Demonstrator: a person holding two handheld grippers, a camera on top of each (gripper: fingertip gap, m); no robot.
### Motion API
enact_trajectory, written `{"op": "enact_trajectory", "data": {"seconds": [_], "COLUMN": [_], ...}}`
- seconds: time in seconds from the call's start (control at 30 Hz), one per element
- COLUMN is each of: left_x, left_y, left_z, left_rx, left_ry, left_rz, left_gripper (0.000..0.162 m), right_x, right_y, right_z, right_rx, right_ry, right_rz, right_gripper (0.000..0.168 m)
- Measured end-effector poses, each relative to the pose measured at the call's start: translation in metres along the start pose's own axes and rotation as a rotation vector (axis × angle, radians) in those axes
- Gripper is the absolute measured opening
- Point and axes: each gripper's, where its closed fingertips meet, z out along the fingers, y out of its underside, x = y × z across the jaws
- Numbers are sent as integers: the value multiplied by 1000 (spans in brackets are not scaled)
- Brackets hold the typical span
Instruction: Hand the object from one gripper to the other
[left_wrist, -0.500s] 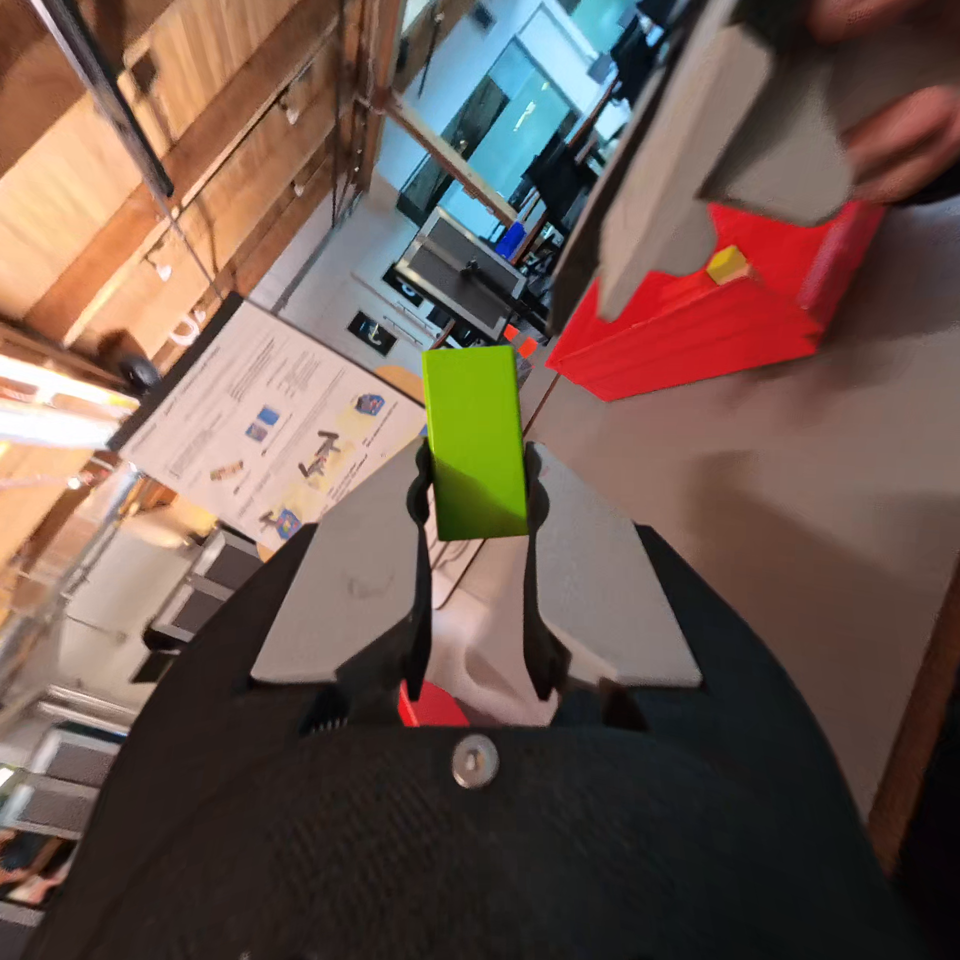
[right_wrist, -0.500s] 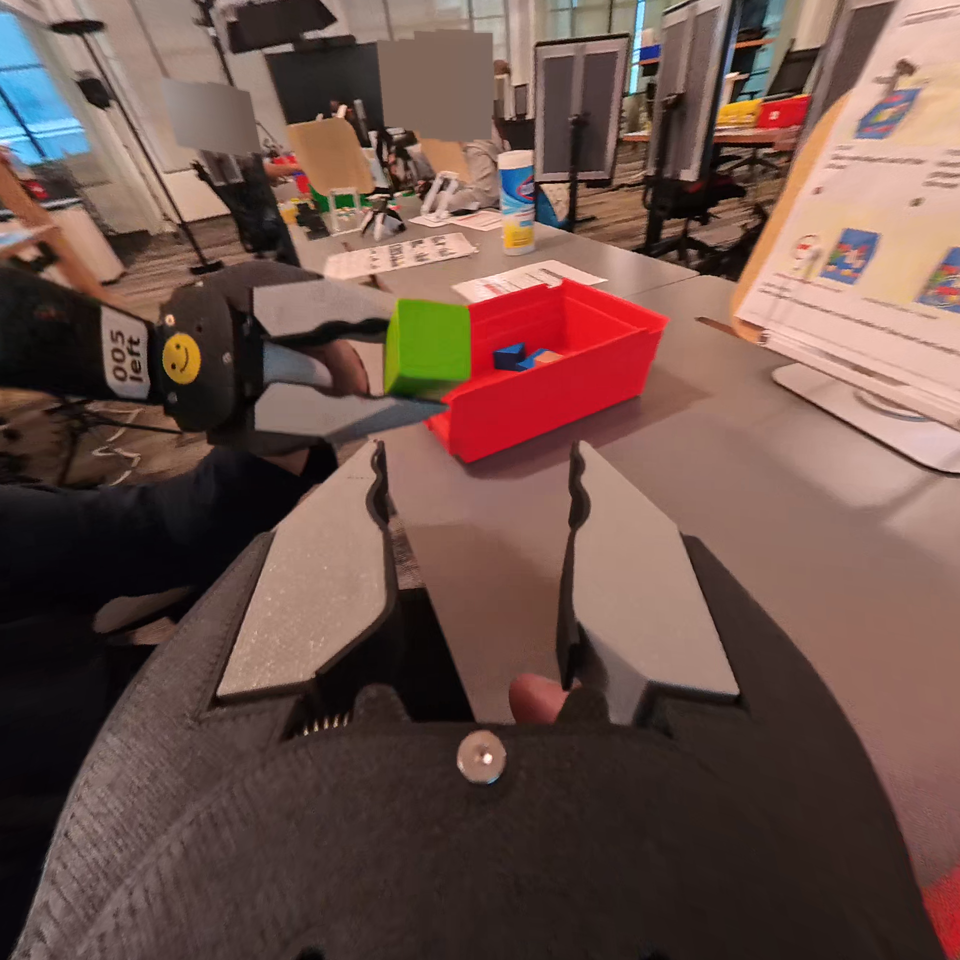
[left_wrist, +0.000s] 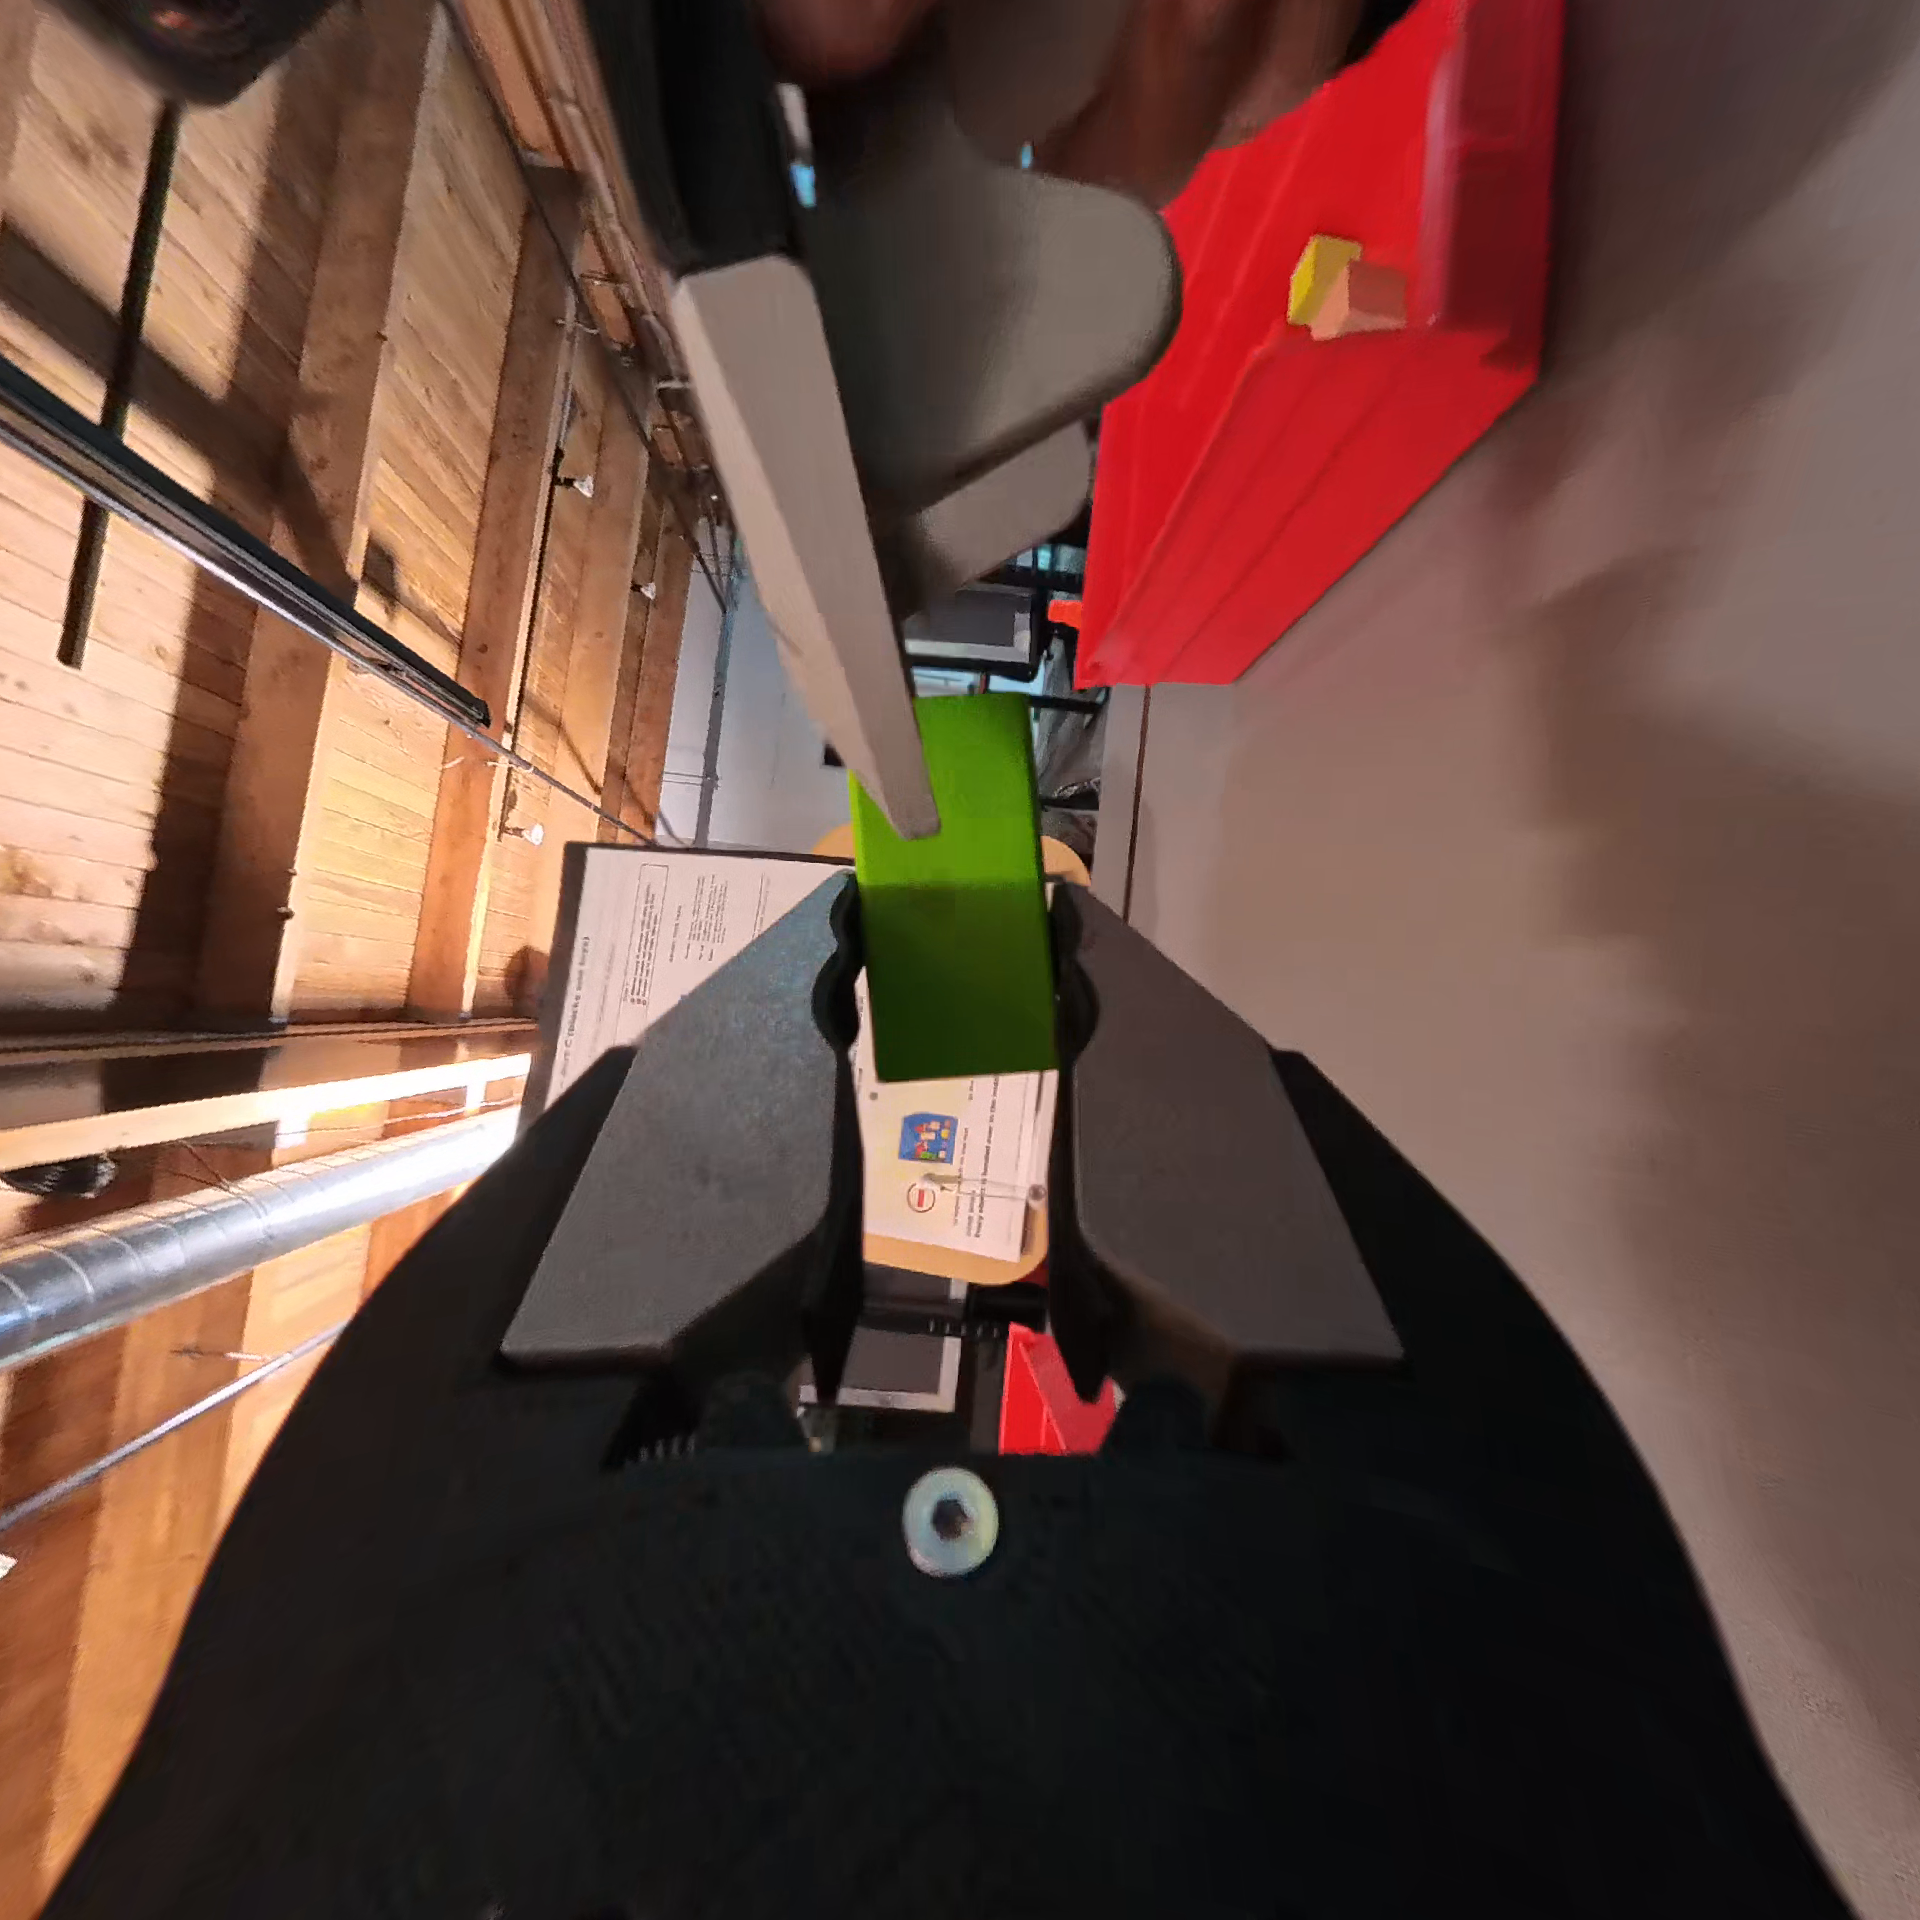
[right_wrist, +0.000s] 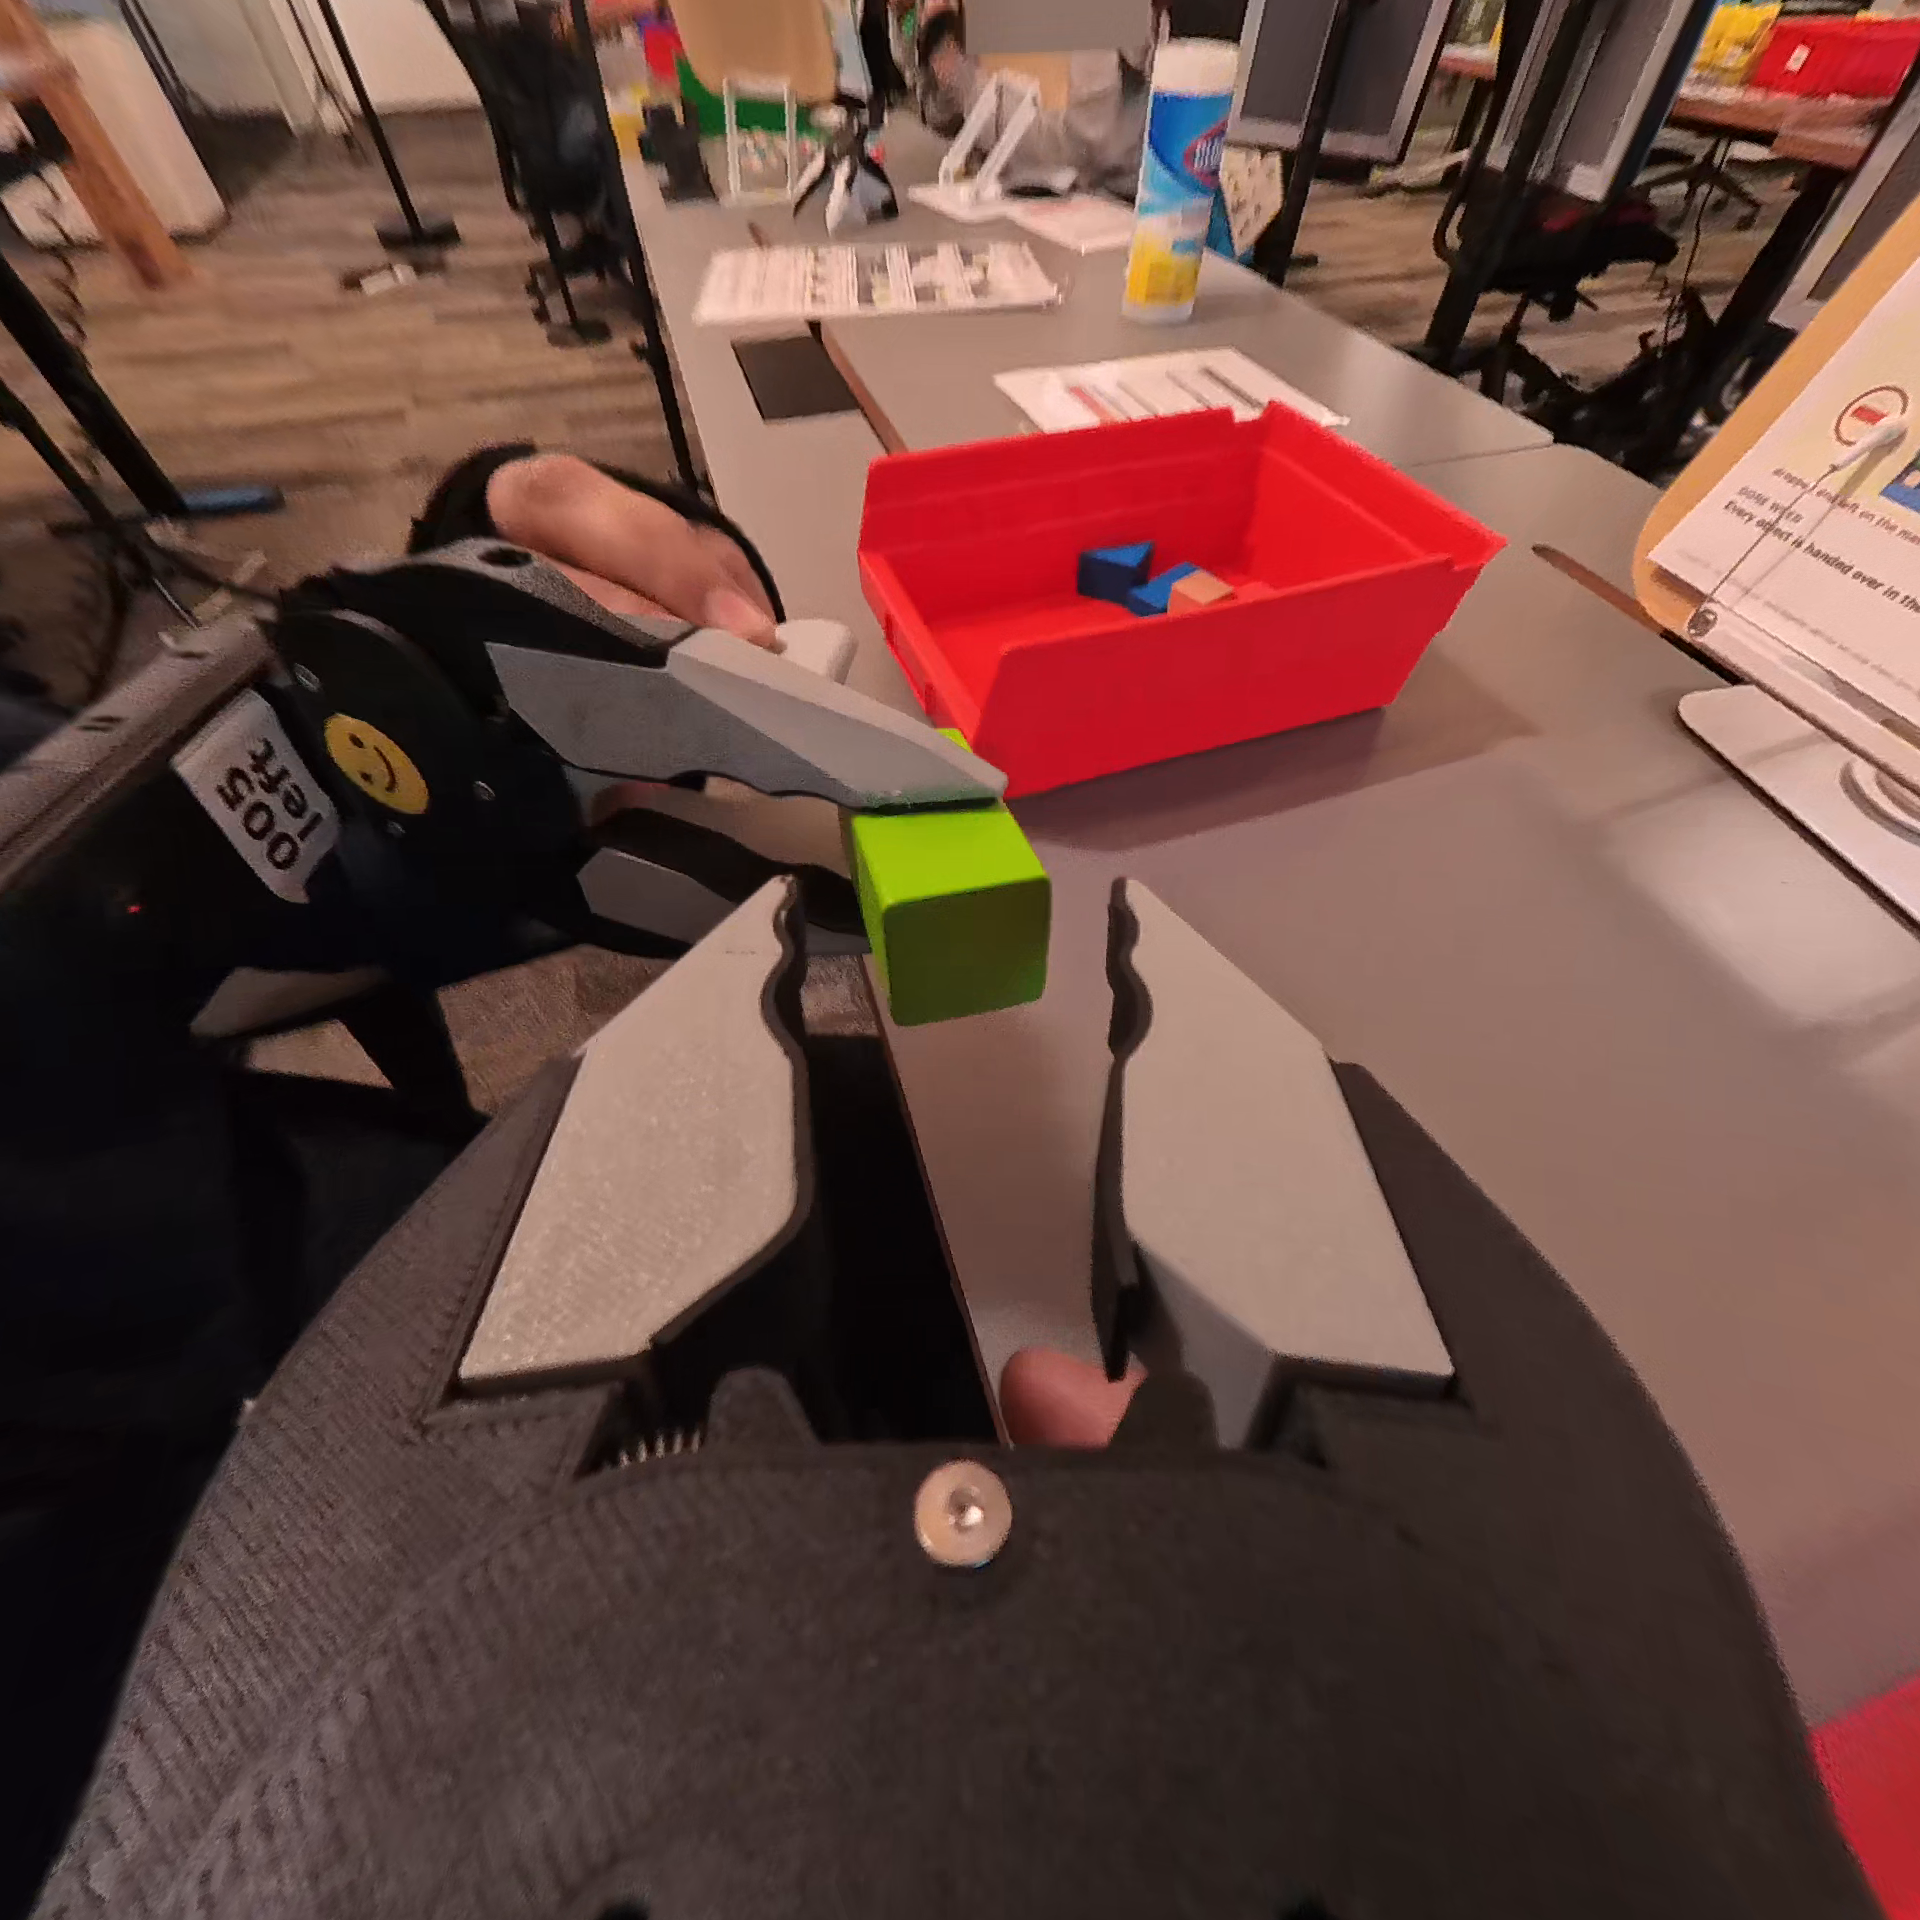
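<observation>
Surroundings: one grey table (right_wrist: 1558, 1039) carried one red bin (right_wrist: 1195, 686) on its far side, open side up. In the bin lay two blue blocks (right_wrist: 1117, 569) and one orange-tan block (right_wrist: 1203, 592); the left wrist view also showed one yellow block (left_wrist: 1317, 275) there. At the far right stood one instruction sheet on a board (right_wrist: 1808, 520). Farther back were one wipes canister (right_wrist: 1179, 177) and two spreads of papers (right_wrist: 873, 278). One person's hand (right_wrist: 623, 540) gripped the handle of the left gripper.

Task item: one green block (right_wrist: 951, 914), held in the air over the near edge of the table, near the bin but apart from it.

Left gripper (left_wrist: 956, 982): pinching the green block (left_wrist: 956, 935) between its two fingers, the block's free end sticking out beyond the tips.

Right gripper (right_wrist: 956, 935): spread, its two fingers either side of the block's free end. In the right wrist view neither finger clearly touched it. In the left wrist view one grey finger (left_wrist: 821, 582) crossed in front of the block's far end and covered part of it.

Change from half a second earlier: the right gripper had come up to the block, which had then been well ahead of its tips. The left gripper's grip was unchanged.
</observation>
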Motion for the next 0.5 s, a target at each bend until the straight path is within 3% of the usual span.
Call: {"op": "enact_trajectory", "data": {"seconds": [0.2, 0.5], "left_x": [41, 71], "left_y": [1, -14], "left_z": [5, 4], "left_rx": [-53, -43], "left_ry": [153, 240], "left_rz": [134, 243], "left_gripper": [33, 33], "right_x": [-2, -11], "right_y": [33, 78], "right_z": [8, 10], "right_rx": [-191, -396], "right_ry": [26, -81], "right_rz": [-107, -135], "right_gripper": [51, 39]}}
